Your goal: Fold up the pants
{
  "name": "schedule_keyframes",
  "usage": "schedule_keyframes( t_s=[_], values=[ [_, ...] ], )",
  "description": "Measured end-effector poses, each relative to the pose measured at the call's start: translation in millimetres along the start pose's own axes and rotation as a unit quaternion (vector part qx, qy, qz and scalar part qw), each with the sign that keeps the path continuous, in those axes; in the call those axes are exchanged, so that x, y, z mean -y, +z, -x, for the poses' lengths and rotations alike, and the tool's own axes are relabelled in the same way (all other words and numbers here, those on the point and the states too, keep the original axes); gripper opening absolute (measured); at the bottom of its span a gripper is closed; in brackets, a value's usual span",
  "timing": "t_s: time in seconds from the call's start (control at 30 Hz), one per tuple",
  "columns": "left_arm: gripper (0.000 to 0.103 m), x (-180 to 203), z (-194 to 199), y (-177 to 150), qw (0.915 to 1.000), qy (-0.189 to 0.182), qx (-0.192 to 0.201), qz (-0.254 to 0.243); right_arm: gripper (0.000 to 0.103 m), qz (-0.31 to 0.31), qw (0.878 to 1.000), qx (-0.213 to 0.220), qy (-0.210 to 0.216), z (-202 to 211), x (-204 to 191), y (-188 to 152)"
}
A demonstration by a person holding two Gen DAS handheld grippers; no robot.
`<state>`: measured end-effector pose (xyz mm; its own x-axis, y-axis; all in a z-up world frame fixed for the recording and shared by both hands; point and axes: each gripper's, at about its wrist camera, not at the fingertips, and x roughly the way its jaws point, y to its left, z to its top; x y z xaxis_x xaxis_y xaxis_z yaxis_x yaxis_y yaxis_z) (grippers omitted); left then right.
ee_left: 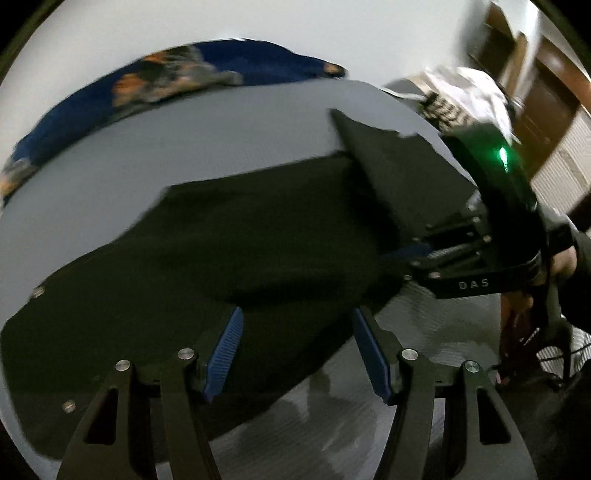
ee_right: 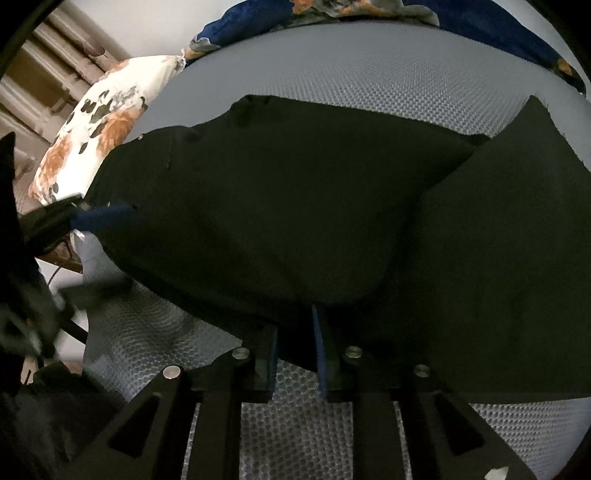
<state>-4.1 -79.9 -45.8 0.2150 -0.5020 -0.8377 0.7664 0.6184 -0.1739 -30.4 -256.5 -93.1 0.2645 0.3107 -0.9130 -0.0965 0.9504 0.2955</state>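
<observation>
Mid-fold: left claw (ee_left: pixel 297 352) spread, empty; right claw (ee_right: pixel 294 356) narrowly parted at pants (ee_right: pixel 295 206) hem, six o'clock. Next: re-grip.

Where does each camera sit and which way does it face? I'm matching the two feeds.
Left wrist: on the left tongs, angled down at black pants on a grey mat; own pads apart, right tongs and a hand alongside.
Right wrist: on the right tongs, angled down at the pants; pads narrowly apart at the cloth's edge, left tongs at the left.
Shared: pants, mat, blue floral bedding.
</observation>
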Motion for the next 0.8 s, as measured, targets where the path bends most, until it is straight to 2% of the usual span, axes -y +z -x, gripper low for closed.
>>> schedule_keyframes(
  t_s=[0.1, 0.2, 0.27, 0.3, 0.33, 0.43, 0.5, 0.63, 0.73, 0.8],
  values=[
    [0.062, 16, -19, 7, 0.9997, -0.019, -0.014, -0.008, 0.018, -0.001, 1.0, 0.003, 0.003, 3, 2, 1],
    [0.06, 22, -38, 11, 0.9991, -0.019, -0.036, -0.015, 0.018, -0.002, 1.0, 0.003, 0.005, 3, 2, 3],
    [0.047, 28, -50, 11, 0.9985, -0.02, -0.049, -0.016, 0.018, -0.001, 1.0, 0.006, 0.006, 3, 0, 5],
    [0.031, 29, -56, 12, 0.9981, -0.024, -0.055, -0.017, 0.018, -0.002, 1.0, 0.007, 0.01, 2, -1, 6],
    [0.02, 32, -62, 13, 0.9979, -0.02, -0.058, -0.019, 0.018, -0.002, 1.0, 0.006, 0.013, 2, -1, 6],
    [0.01, 30, -69, 16, 0.9979, -0.015, -0.062, -0.011, 0.021, 0.0, 1.0, 0.001, 0.011, 2, -2, 6],
    [0.009, 25, -69, 18, 0.9979, -0.024, -0.06, 0.006, 0.028, -0.006, 1.0, 0.009, 0.02, 10, 3, 6],
    [0.009, 23, -67, 16, 0.9976, -0.033, -0.056, 0.022, 0.033, -0.03, 0.998, 0.046, 0.038, 38, 26, 2],
    [0.009, 19, -66, 14, 0.9972, -0.036, -0.055, 0.036, 0.035, -0.081, 0.992, 0.088, 0.04, 59, 68, 1],
    [0.009, 17, -64, 12, 0.9968, -0.04, -0.053, 0.044, 0.035, -0.131, 0.984, 0.118, 0.031, 70, 108, 0]
  ],
)
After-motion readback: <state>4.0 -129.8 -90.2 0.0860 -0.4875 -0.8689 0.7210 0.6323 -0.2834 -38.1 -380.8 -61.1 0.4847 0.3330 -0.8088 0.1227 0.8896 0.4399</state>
